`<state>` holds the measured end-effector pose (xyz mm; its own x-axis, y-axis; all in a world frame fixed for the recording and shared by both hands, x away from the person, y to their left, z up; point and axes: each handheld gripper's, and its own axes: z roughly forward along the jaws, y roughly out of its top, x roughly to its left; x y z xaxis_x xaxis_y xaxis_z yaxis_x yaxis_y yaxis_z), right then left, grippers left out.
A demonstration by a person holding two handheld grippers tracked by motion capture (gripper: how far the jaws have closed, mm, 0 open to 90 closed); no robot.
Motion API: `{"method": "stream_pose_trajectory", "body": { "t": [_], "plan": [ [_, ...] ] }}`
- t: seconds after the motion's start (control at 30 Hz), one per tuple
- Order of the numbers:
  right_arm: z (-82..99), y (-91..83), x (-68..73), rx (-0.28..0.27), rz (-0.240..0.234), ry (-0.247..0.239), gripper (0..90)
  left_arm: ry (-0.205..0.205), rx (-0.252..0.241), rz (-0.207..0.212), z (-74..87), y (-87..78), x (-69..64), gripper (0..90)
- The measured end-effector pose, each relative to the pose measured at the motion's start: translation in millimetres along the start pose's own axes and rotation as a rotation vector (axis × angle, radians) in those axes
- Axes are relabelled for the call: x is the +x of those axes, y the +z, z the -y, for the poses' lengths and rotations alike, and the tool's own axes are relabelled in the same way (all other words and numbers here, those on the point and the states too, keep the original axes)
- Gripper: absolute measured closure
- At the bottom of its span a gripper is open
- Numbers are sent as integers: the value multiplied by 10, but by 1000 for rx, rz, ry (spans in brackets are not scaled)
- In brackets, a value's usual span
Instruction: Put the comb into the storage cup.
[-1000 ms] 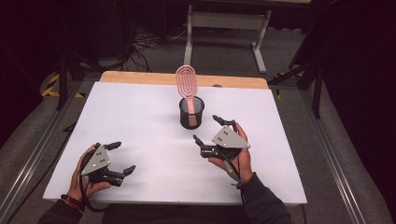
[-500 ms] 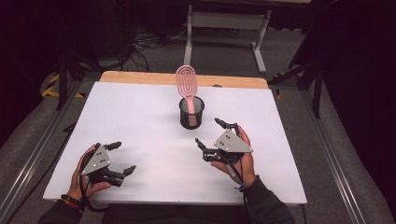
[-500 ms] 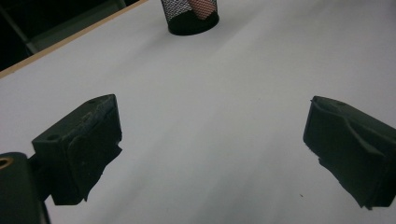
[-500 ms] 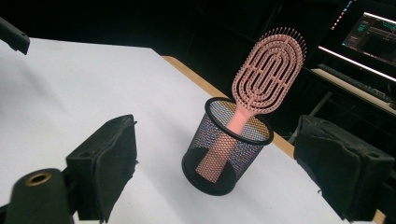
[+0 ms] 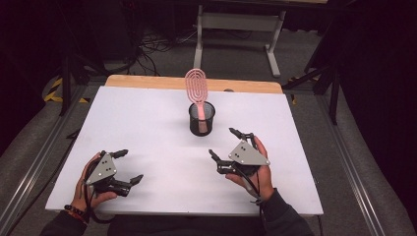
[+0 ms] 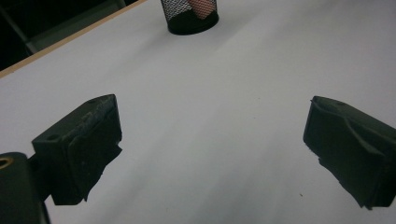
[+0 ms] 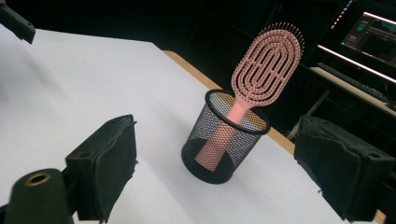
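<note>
Right claw [image 5: 230, 143] is held wide apart and empty, low over the white tabletop [image 5: 147, 128], aimed at the black mesh cup [image 5: 201, 119]. Between its jaws in the right gripper view, the pink hairbrush [image 7: 261, 74] is seen standing handle-down in the cup, tilted against the rim, near but untouched. Left claw [image 5: 126, 166] is likewise spread wide, empty, well apart from the cup.
</note>
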<state>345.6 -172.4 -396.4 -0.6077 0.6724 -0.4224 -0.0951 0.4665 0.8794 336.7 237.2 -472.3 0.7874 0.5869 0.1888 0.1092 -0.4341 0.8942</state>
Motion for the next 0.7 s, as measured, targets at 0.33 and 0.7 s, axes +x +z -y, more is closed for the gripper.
{"method": "stream_pose_trajectory", "body": {
  "t": [0.33, 0.7],
  "plan": [
    [75, -89, 8, 9, 1, -14, 135, 0, 0, -1, -1, -4, -1, 52],
    [196, -148, 64, 34, 6, -53, 134, 3, -1, 0, -5, 3, -8, 52]
  ]
}}
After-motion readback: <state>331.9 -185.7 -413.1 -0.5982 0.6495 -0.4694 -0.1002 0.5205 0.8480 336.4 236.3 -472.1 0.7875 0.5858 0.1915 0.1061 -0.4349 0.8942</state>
